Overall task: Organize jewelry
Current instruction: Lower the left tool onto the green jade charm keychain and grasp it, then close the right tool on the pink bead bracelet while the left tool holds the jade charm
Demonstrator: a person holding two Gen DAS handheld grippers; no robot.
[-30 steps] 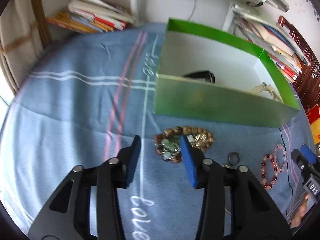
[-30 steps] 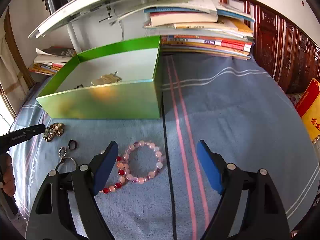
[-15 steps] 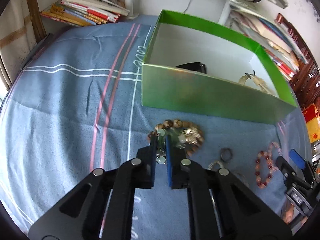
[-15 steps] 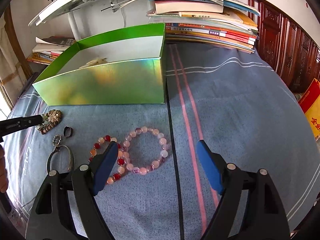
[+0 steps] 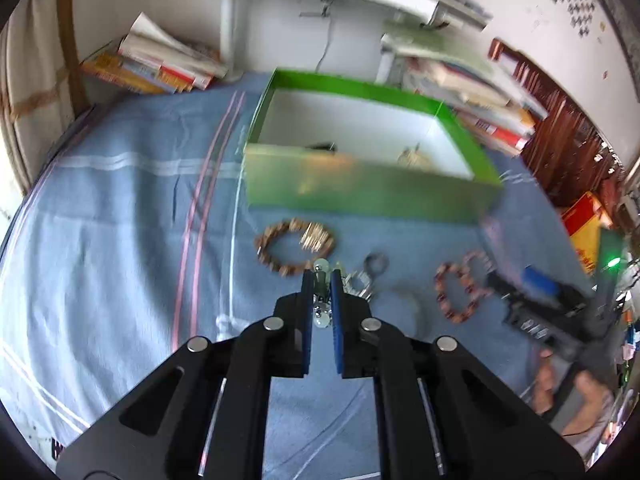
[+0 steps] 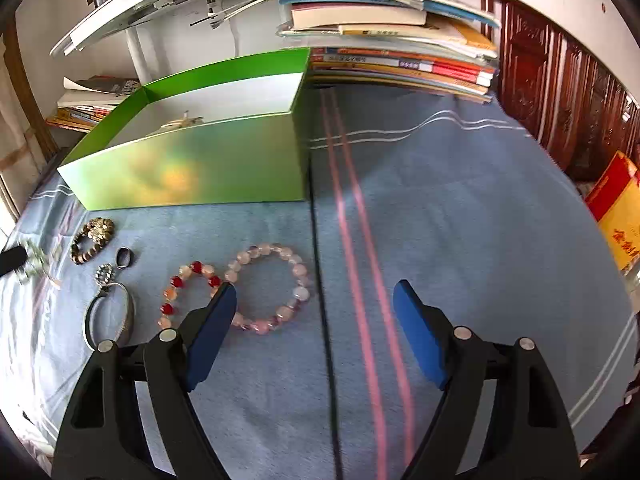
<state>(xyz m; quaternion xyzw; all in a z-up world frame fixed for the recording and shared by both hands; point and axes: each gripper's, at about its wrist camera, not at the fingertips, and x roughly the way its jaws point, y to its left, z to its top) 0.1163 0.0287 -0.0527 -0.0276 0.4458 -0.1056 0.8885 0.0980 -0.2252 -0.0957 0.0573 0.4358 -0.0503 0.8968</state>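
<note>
Already the left gripper [image 5: 321, 280] has its fingers clenched on a pale-bead piece [image 5: 321, 269]; dangling beads could slip before the green box [image 5: 372, 196]. The right gripper [image 6: 314, 300] gapes empty.

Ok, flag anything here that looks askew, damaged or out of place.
Nothing stands out. Loose pieces lie flat on the blue cloth: the pink bracelet, the wooden bracelet. The green box sits upright. The left gripper pinches a pale beaded piece.

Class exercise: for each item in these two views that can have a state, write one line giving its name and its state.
left gripper: shut on green bead piece, lifted.
right gripper: open, empty.
green box: open, jewelry inside.
pink bracelet: flat on cloth.
red bead bracelet: flat on cloth.
wooden bracelet: flat on cloth.
</note>
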